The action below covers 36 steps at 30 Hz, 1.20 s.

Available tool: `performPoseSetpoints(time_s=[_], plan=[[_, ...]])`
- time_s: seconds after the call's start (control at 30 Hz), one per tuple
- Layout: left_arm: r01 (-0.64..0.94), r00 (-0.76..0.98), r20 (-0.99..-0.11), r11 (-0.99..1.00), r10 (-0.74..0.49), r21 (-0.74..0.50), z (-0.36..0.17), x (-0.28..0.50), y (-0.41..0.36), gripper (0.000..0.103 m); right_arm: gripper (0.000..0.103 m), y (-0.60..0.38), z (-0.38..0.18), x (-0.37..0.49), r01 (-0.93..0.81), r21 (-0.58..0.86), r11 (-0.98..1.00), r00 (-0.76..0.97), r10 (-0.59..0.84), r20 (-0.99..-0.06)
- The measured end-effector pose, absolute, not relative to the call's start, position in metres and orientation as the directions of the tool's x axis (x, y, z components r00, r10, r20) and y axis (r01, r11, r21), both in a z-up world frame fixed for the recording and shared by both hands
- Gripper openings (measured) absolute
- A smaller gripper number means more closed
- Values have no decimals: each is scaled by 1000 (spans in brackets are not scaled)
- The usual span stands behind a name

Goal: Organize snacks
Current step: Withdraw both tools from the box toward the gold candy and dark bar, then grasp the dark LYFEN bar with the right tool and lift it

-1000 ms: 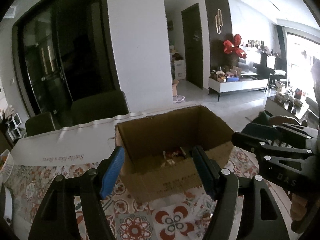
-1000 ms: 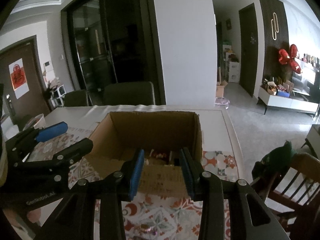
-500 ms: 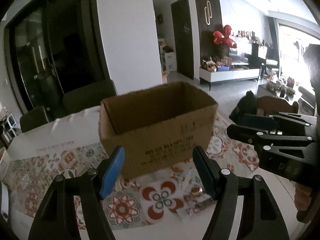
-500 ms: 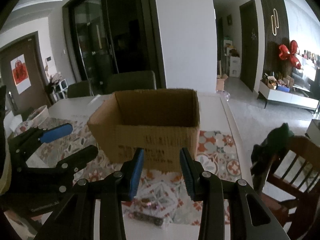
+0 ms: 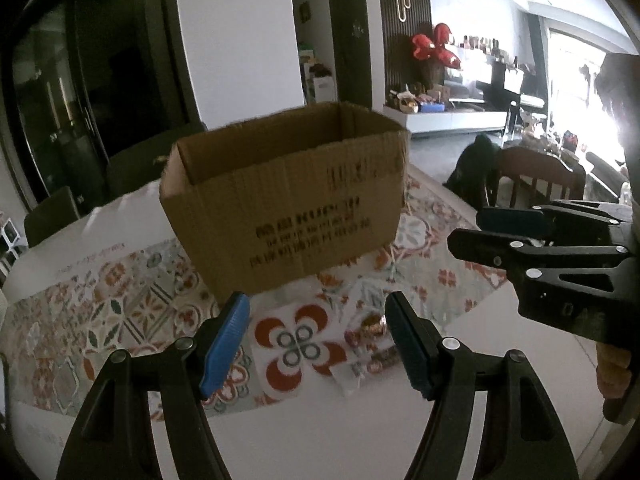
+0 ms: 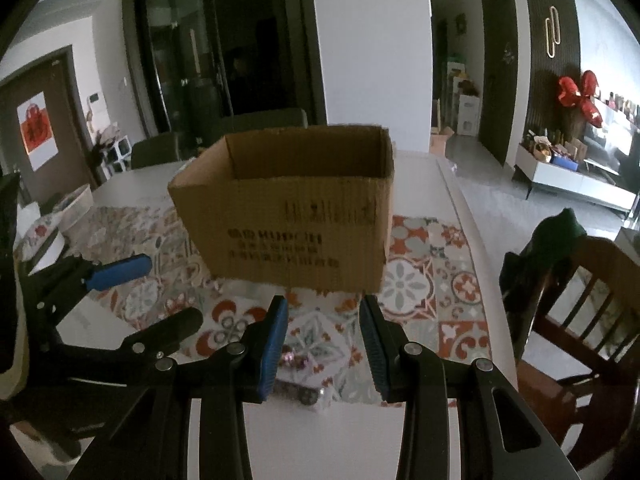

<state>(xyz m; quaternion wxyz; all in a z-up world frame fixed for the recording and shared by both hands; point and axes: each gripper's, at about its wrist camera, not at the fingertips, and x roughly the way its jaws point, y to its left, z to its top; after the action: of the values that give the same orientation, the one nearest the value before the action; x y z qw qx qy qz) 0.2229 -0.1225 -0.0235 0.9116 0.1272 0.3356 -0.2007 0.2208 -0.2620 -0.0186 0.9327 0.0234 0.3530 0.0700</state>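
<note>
Both the left gripper [image 5: 316, 340] and right gripper [image 6: 323, 348] hang empty, fingers apart, so those small snack packets [image 5: 370, 344] at lower centre could skid off the slick tabletop [image 5: 320, 432] if pinched crooked.

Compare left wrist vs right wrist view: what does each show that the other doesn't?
Left wrist only: the bright window at far right.

Right wrist only: the door with a red poster at far left.

Both: the open cardboard box on the patterned mat, small wrapped snacks in front of it, the wooden chair, and both grippers, left gripper and right gripper, jaws empty.
</note>
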Motion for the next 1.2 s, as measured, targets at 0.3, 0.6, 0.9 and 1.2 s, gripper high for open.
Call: performPoseSetpoints(time_s=[0.3,0.6,0.9,1.2], plan=[[430,655,-712,900,-254,75,-50,213,-113,70,38,-247,-49,219,-187,75,979,658,182,-730],[369,611,-760,929,-222,25,-72,209,-104,70,38,-227,-77,230,-341,67,938,503,242,-829],[339,579,-786,941,-219,-13,-83,211,-101,70,38,-205,-94,243,-511,2,860,359,216,-908],[330,558,-801,944,-216,-24,-89,219,-100,70,38,-188,-106,258,-614,-61,787,300,161,-940]])
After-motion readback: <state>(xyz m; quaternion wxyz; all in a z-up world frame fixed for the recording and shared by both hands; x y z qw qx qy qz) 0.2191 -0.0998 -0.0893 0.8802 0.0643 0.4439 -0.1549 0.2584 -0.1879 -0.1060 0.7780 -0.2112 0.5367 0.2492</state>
